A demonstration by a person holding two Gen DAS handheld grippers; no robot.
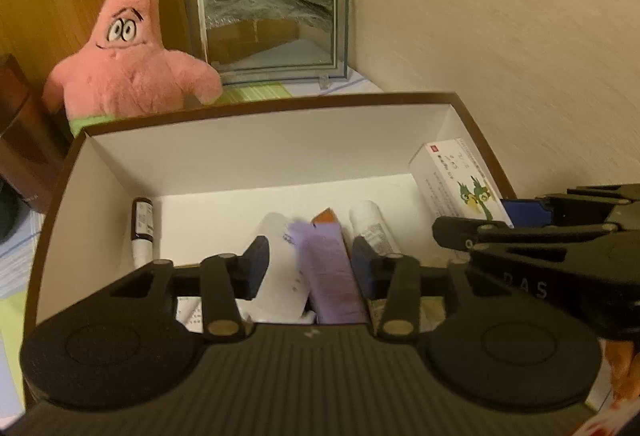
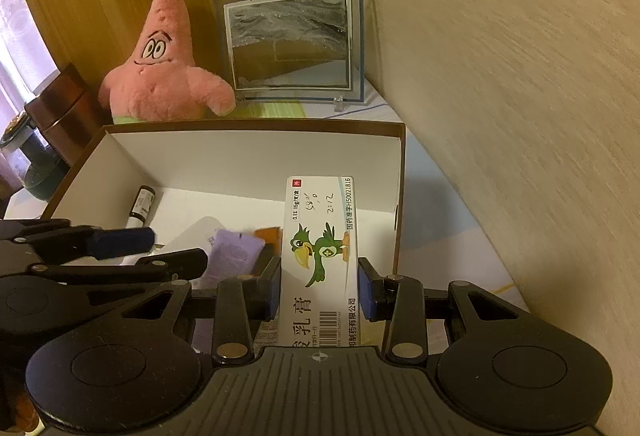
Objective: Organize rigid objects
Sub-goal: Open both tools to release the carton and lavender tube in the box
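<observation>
A brown cardboard box with a white inside (image 1: 248, 152) (image 2: 248, 152) holds several items. A purple tube (image 1: 330, 272) (image 2: 232, 252), a white tube (image 1: 280, 260), a white bottle (image 1: 372, 224) and a small dark bottle (image 1: 142, 224) (image 2: 142, 202) lie in it. My left gripper (image 1: 312, 268) hangs open over the purple and white tubes and holds nothing. My right gripper (image 2: 320, 288) holds a white medicine box with a green bird (image 2: 320, 256) (image 1: 460, 184) between its blue pads, over the box's right side.
A pink star plush (image 1: 128, 48) (image 2: 160, 68) and a glass sand picture frame (image 1: 268, 24) (image 2: 292, 44) stand behind the box. A brown canister (image 2: 68, 112) stands at the left. The wall (image 2: 520, 76) runs close along the right.
</observation>
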